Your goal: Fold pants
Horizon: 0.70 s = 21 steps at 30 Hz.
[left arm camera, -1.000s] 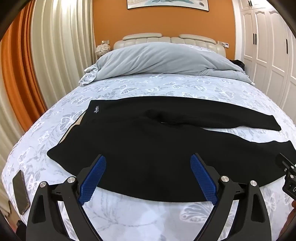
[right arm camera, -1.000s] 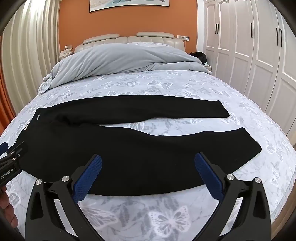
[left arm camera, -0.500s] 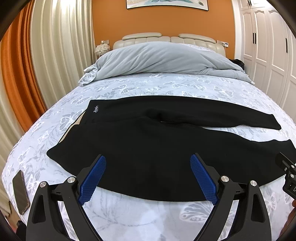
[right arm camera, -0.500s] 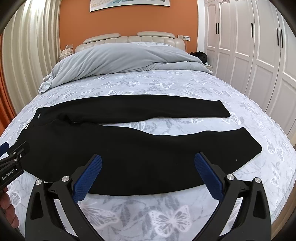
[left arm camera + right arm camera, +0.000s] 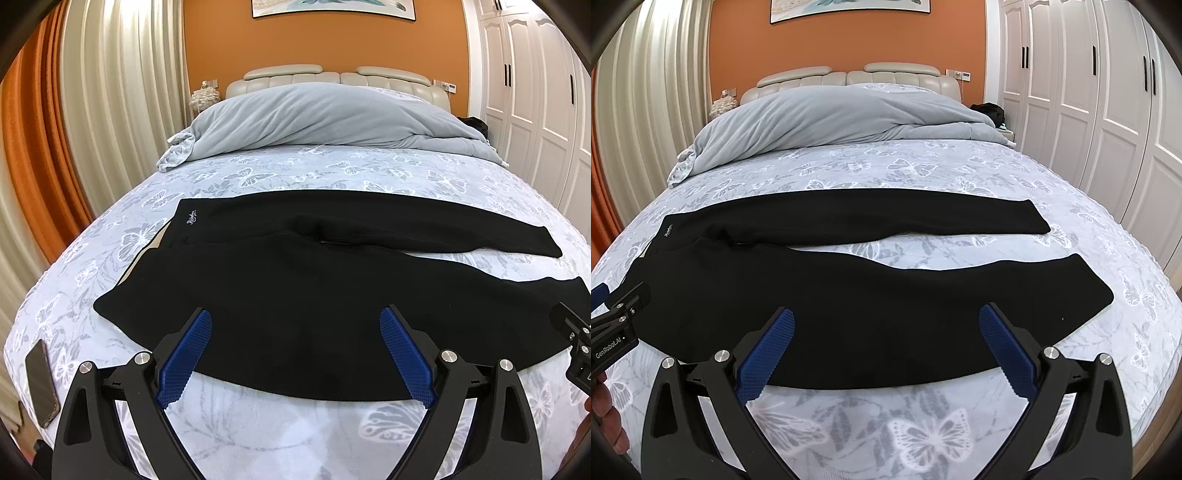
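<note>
Black pants (image 5: 295, 280) lie spread flat across the bed, waistband to the left, both legs running right and parted in a V (image 5: 871, 280). A small white logo (image 5: 192, 218) marks the waist. My left gripper (image 5: 295, 321) hovers open over the near edge of the seat and thigh area, holding nothing. My right gripper (image 5: 886, 321) hovers open over the near leg's lower edge, also holding nothing. Each gripper's body shows at the edge of the other's view.
The bed has a butterfly-print sheet (image 5: 295, 435) and a grey duvet (image 5: 325, 114) bunched at the headboard. A phone (image 5: 41, 382) lies at the bed's near left corner. Curtains stand left, white wardrobes (image 5: 1108, 110) right. A hand (image 5: 607, 417) shows at the left edge.
Both grippers have drifted slightly back and up, so the pants sit a little lower and farther in each view. The pants have not moved.
</note>
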{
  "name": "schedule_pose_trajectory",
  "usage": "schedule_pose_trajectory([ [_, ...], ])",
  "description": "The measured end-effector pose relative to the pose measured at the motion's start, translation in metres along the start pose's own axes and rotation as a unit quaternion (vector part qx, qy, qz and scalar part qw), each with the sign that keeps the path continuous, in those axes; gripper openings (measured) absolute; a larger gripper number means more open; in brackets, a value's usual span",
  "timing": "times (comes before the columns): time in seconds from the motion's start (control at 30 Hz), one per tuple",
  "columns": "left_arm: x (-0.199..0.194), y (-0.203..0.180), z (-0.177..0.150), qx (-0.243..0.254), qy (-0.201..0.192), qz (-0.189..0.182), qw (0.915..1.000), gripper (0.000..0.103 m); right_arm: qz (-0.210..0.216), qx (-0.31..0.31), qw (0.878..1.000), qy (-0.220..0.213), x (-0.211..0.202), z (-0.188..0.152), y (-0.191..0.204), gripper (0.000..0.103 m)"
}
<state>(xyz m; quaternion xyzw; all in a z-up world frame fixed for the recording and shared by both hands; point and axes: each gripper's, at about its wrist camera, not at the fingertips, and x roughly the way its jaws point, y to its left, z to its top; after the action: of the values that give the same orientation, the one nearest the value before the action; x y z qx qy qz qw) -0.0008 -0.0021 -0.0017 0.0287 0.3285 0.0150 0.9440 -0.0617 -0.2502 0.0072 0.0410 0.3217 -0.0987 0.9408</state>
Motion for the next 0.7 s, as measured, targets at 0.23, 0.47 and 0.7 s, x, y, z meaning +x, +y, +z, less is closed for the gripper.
schedule_pose_trajectory([
  [0.23, 0.0005, 0.0001, -0.0001, 0.000, 0.000, -0.001, 1.0000, 0.090, 0.000, -0.001, 1.000, 0.000, 0.0000, 0.0001, -0.0003, 0.098],
  [0.47, 0.0005, -0.0003, -0.0004, 0.000, 0.000, 0.000, 1.0000, 0.090, 0.000, -0.001, 1.000, 0.000, -0.0002, 0.0002, -0.0008, 0.098],
  [0.7, 0.0004, -0.0003, -0.0003, 0.000, 0.000, 0.000, 1.0000, 0.090, 0.000, -0.002, 1.000, 0.000, -0.0001, -0.0001, -0.0005, 0.098],
])
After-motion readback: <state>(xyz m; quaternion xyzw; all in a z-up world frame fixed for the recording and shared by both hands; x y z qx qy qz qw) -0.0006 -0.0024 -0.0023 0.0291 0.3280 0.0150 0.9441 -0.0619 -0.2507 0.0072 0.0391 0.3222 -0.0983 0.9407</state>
